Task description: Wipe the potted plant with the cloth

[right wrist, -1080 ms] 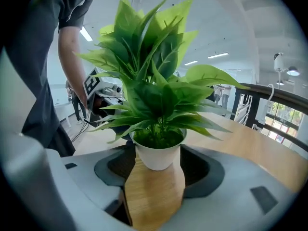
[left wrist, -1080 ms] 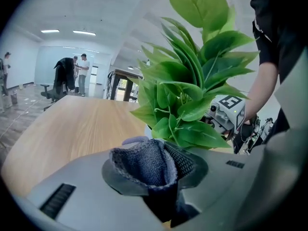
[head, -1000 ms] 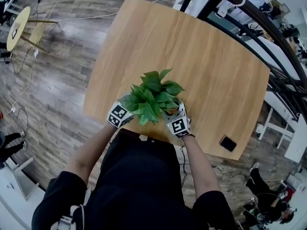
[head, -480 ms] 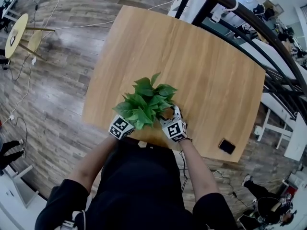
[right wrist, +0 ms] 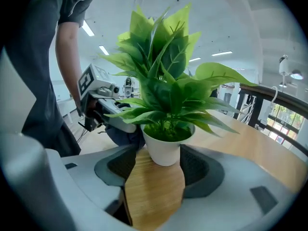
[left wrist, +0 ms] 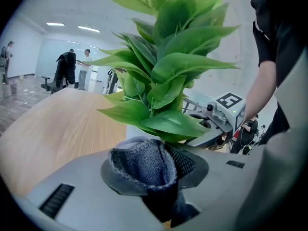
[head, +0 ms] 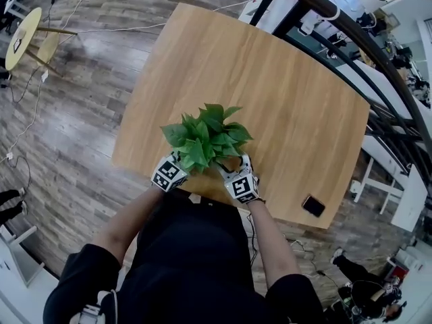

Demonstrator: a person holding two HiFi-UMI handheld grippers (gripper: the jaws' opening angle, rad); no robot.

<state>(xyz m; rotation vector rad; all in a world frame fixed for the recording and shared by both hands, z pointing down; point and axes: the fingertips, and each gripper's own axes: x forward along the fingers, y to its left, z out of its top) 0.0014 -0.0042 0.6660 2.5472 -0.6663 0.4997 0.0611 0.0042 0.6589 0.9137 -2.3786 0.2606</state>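
Note:
A green leafy plant (head: 206,139) in a small white pot (right wrist: 166,147) stands near the front edge of the wooden table (head: 270,79). My left gripper (head: 181,163) is at the pot's left side, shut on a dark grey-blue cloth (left wrist: 143,163) that bunches up between its jaws right under the leaves (left wrist: 166,76). My right gripper (head: 233,164) is at the pot's right side, open. In the right gripper view its fingertips (right wrist: 199,165) flank the pot's base, and whether they touch it does not show. The left gripper (right wrist: 98,93) and the cloth (right wrist: 122,134) show behind the pot there.
A black phone (head: 312,205) lies on the table near its front right edge. A dark railing (head: 351,32) runs past the table's far right. A round stool (head: 23,29) stands on the wood floor at far left. People stand far off in the left gripper view.
Both grippers stay at the pot's two sides and have drawn slightly closer together. The head view has drifted a little. The cloth remains held in the left gripper.

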